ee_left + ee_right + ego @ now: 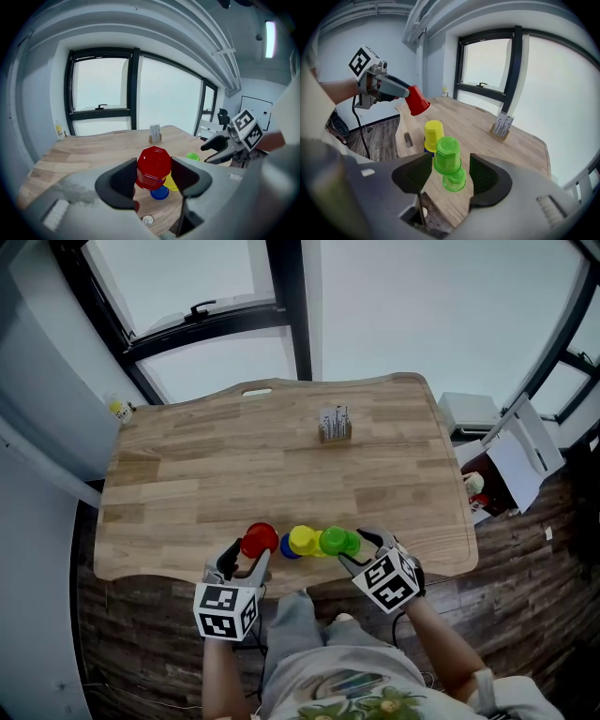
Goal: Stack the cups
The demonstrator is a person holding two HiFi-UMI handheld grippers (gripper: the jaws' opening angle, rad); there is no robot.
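Red cup [153, 168] gripped aloft in left fingers [123, 180], ready for stacking; right fingers [485, 176] released around 2 green cups [447, 157].

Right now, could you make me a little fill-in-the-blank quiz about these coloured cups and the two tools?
The cup gripped by the left tool is ___.
The cup under the yellow cup is ___.
The cup between the right tool's open jaws is ___.
Missing words: red; blue; green.

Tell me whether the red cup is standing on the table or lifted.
Lifted: the left gripper holds the red cup tilted in the air, clear above the table.
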